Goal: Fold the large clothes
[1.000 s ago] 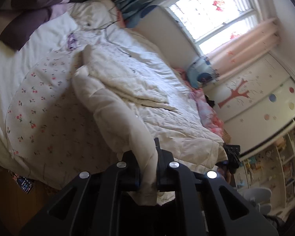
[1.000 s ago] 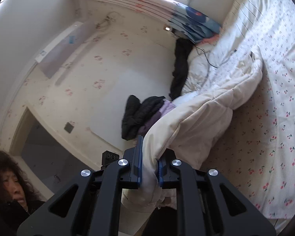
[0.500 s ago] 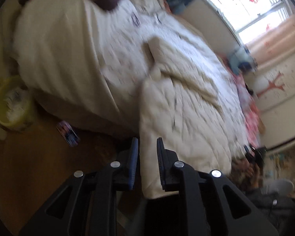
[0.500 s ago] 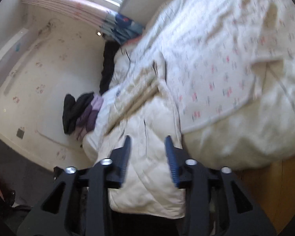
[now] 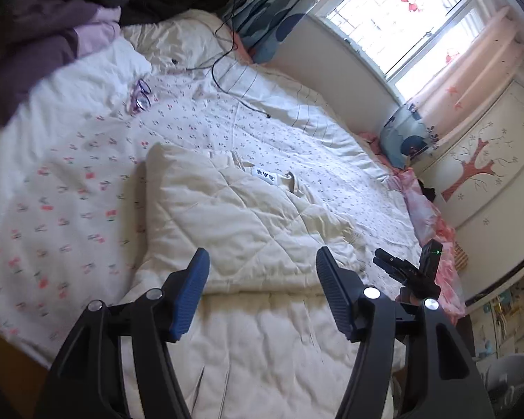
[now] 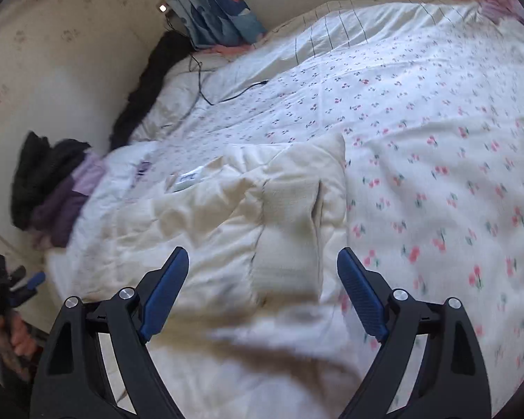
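Observation:
A cream quilted garment [image 5: 248,216] with a white label lies spread on the cherry-print bed sheet [image 5: 59,188], its near part hanging over the bed's front edge. My left gripper [image 5: 262,262] hovers over that near part. Its jaws are opening and its blue pads [image 5: 188,289] touch no cloth. In the right wrist view the same garment [image 6: 227,216] lies below my right gripper [image 6: 262,258], whose jaws are also opening and hold nothing. Each view catches the other gripper at its edge: the right gripper [image 5: 407,274] and the left gripper [image 6: 21,286], held in a hand [image 6: 15,337].
Purple glasses [image 5: 139,95] and a black cable [image 5: 227,76] lie on the far part of the bed. A pile of dark and purple clothes [image 5: 42,35] sits at the head. A window [image 5: 398,17], a tree-painted wardrobe [image 5: 485,181] and pink bedding [image 5: 426,216] stand beyond.
Both grippers were shut on the cream garment a second ago. They have let go and opened wide, and the garment now lies on the bed. Both hands swung across and sank.

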